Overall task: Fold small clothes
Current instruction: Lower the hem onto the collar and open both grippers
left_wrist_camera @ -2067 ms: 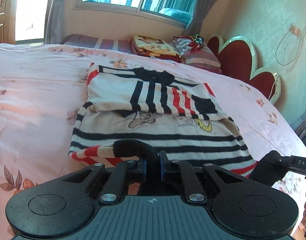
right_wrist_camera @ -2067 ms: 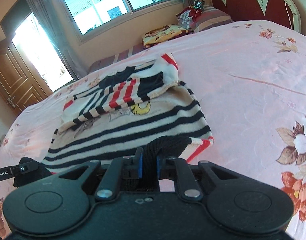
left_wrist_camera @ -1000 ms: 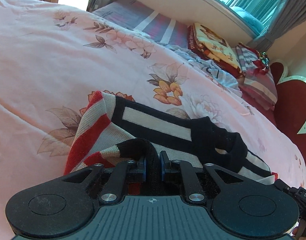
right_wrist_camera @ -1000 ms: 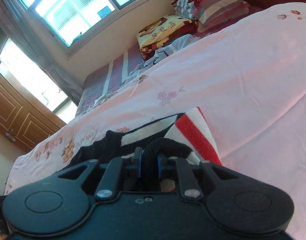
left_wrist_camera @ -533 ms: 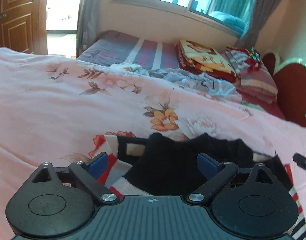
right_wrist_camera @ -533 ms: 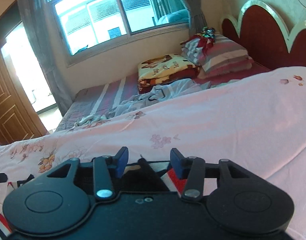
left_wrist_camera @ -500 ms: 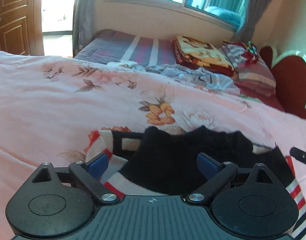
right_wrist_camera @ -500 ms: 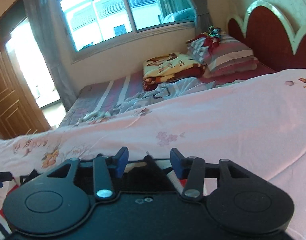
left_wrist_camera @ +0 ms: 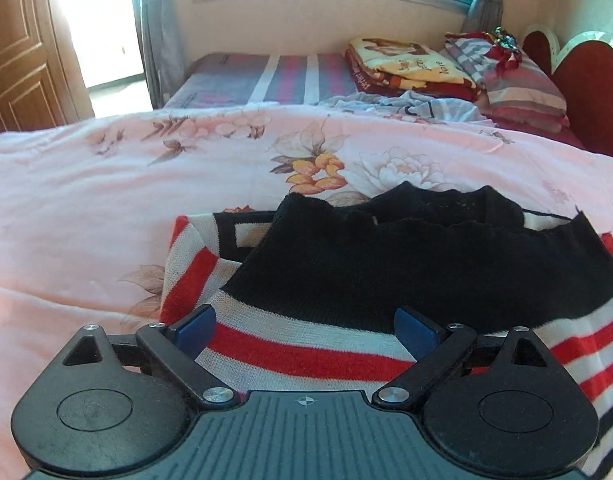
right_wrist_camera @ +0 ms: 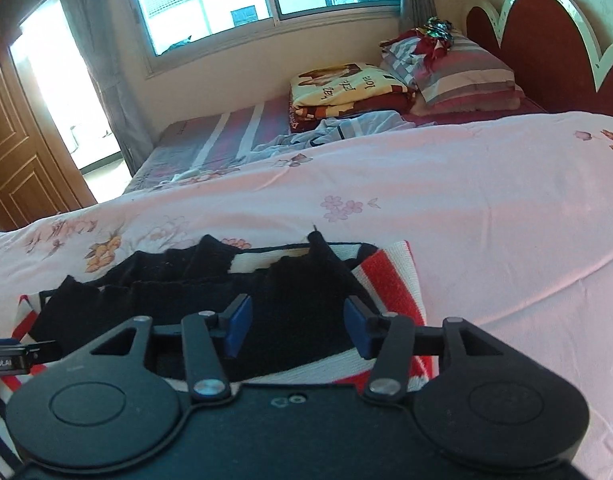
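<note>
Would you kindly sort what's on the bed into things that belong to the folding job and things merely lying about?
Part of the job:
striped sweater
left gripper, open
right gripper, open

Lying about:
folded blanket
pillows
crumpled pale garment
pink floral bedspread

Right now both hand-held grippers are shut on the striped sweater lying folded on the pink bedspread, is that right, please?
Not quite: both wrist views show the left hand-held gripper and right hand-held gripper open, blue pads spread above the striped sweater. It does lie folded on the pink bedspread.
</note>
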`<state>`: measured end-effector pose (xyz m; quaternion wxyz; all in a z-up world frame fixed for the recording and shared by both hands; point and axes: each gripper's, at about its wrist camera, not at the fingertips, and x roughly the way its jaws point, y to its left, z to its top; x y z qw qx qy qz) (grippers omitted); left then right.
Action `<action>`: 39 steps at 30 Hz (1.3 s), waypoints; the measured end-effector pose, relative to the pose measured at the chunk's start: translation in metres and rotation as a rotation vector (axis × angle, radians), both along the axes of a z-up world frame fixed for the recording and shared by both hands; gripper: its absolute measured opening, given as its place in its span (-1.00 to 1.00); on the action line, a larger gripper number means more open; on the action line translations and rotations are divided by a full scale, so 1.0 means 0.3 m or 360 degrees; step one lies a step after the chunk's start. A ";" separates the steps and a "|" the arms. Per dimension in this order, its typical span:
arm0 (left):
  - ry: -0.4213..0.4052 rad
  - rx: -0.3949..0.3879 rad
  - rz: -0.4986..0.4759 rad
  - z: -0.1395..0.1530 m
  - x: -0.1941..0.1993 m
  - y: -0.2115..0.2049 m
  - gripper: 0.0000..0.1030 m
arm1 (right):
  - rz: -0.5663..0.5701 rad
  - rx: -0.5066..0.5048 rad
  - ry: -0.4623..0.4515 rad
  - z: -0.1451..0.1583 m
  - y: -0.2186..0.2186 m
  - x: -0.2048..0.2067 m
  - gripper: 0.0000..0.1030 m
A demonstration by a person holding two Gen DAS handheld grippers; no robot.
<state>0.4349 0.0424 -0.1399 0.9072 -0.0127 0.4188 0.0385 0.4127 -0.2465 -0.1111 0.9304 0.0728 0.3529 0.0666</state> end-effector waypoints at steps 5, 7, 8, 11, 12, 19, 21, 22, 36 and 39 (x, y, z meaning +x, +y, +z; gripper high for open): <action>-0.0016 -0.0031 -0.0078 0.025 -0.065 -0.052 0.85 | 0.0101 -0.0029 0.0001 0.006 0.077 -0.075 0.00; -0.0015 -0.0016 -0.0109 0.019 -0.083 -0.082 0.85 | 0.0139 -0.0059 0.0009 -0.002 0.113 -0.093 0.00; -0.0008 -0.0008 -0.0123 0.012 -0.088 -0.092 0.85 | 0.0156 -0.0080 0.0013 -0.008 0.129 -0.099 0.00; 0.0023 0.0047 -0.0131 -0.034 -0.098 -0.110 0.85 | 0.0185 -0.0138 0.0014 -0.028 0.171 -0.115 -0.01; 0.0033 0.0055 -0.0116 -0.055 -0.097 -0.100 0.85 | 0.0182 -0.0163 0.0024 -0.038 0.173 -0.113 -0.02; 0.0004 -0.0024 -0.0052 -0.086 -0.133 -0.031 0.90 | 0.0152 -0.0276 -0.0013 -0.125 0.081 -0.127 -0.15; 0.0010 -0.0031 -0.0040 -0.089 -0.130 -0.031 0.90 | 0.0133 -0.0292 -0.0034 -0.132 0.093 -0.136 -0.15; 0.0012 -0.0028 -0.0034 -0.089 -0.131 -0.034 0.90 | 0.0115 -0.0302 -0.0049 -0.137 0.100 -0.141 -0.14; -0.0020 0.0026 0.0023 -0.016 -0.192 -0.072 0.99 | 0.0082 -0.0221 -0.0037 -0.054 0.128 -0.178 -0.01; -0.0063 0.0047 -0.0028 0.010 -0.249 -0.101 0.99 | 0.0150 -0.0241 -0.0093 -0.029 0.175 -0.240 0.04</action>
